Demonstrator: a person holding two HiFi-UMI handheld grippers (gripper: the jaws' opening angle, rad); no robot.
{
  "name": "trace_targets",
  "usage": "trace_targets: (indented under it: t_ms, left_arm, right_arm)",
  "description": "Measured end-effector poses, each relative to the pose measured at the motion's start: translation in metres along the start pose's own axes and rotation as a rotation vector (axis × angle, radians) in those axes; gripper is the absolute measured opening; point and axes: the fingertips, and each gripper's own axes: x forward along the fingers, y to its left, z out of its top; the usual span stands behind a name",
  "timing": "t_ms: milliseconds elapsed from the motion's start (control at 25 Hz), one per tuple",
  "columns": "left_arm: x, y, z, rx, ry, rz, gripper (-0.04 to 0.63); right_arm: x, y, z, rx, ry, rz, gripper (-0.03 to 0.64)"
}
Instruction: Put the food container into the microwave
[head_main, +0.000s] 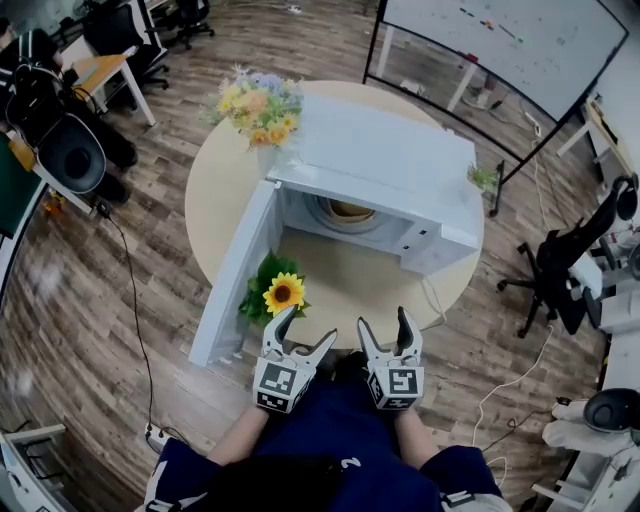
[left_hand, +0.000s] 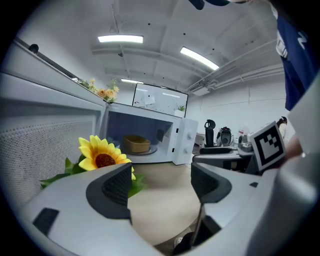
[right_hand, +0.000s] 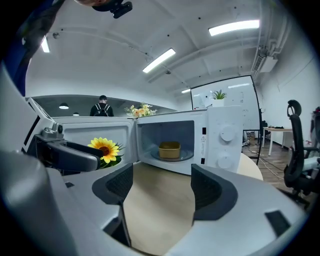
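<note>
The tan food container (right_hand: 170, 149) sits on the glass turntable inside the white microwave (head_main: 385, 165), also seen as the container (left_hand: 136, 144) and the container's rim (head_main: 352, 210). The microwave door (head_main: 232, 275) stands swung wide open to the left. Both grippers hover at the table's near edge, well back from the oven. My left gripper (head_main: 303, 332) is open with nothing between its jaws, and so is my right gripper (head_main: 385, 328).
A sunflower (head_main: 284, 292) with green leaves lies on the round table (head_main: 225, 200) beside the open door. A bouquet (head_main: 258, 102) stands behind the microwave. A small potted plant (head_main: 484, 178) sits at the right rim. Office chairs and a whiteboard surround the table.
</note>
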Motion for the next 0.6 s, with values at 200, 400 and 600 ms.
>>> trace_targets:
  t_ms: [200, 400, 600]
  left_arm:
    - [0.004, -0.009, 0.010, 0.027, -0.040, -0.030, 0.362]
    - [0.001, -0.008, 0.016, 0.022, -0.084, -0.029, 0.301]
    - [0.002, -0.004, 0.017, 0.023, -0.079, -0.021, 0.172]
  right_arm:
    - [0.002, 0.002, 0.005, -0.009, -0.001, 0.022, 0.352]
    - [0.003, 0.011, 0.009, -0.034, -0.008, 0.053, 0.214]
    - [0.005, 0.008, 0.015, -0.051, -0.020, 0.034, 0.130]
